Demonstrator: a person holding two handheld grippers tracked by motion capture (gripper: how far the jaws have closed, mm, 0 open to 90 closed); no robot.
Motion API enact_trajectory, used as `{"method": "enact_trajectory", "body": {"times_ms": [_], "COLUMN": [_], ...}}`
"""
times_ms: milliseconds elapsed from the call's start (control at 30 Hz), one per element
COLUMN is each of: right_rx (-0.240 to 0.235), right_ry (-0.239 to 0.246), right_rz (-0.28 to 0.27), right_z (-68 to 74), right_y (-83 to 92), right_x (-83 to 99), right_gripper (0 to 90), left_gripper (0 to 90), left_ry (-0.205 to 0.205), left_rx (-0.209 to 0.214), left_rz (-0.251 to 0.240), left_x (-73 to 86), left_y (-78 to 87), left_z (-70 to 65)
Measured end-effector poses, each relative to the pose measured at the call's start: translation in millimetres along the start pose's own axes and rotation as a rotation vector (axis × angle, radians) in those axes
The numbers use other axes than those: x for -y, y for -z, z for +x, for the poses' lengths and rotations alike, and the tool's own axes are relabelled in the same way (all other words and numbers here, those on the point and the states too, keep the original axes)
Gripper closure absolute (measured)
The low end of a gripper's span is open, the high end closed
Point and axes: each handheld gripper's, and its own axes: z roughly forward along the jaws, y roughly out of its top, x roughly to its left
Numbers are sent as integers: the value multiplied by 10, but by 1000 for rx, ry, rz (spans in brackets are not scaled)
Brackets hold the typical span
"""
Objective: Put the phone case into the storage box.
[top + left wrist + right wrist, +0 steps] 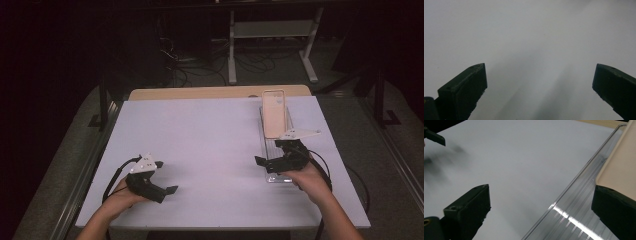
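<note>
Clear plastic tray (pixel 273 150) with a beige phone case (pixel 274 113) inside, right gripper (pixel 275 159) and left gripper (pixel 162 187) both wide, empty

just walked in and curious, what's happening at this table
A person sits at a white table with a two-jaw gripper in each hand. The right gripper is open at the near end of a clear plastic tray, one jaw over the tray, close to the beige phone case lying in it. The left gripper is open too, over bare table, holding nothing.
</note>
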Motion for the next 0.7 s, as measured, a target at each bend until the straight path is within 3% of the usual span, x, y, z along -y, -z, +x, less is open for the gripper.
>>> {"method": "enact_trajectory", "body": {"times_ms": [700], "right_rx": [-65], "right_ry": [21], "right_rz": [-5], "right_z": [107], "right_y": [109], "right_x": [151], "right_gripper": [17], "left_gripper": [0], "left_ry": [-27], "left_rx": [26], "left_rz": [-29], "left_x": [-267], "left_y": [210], "left_z": [33]}}
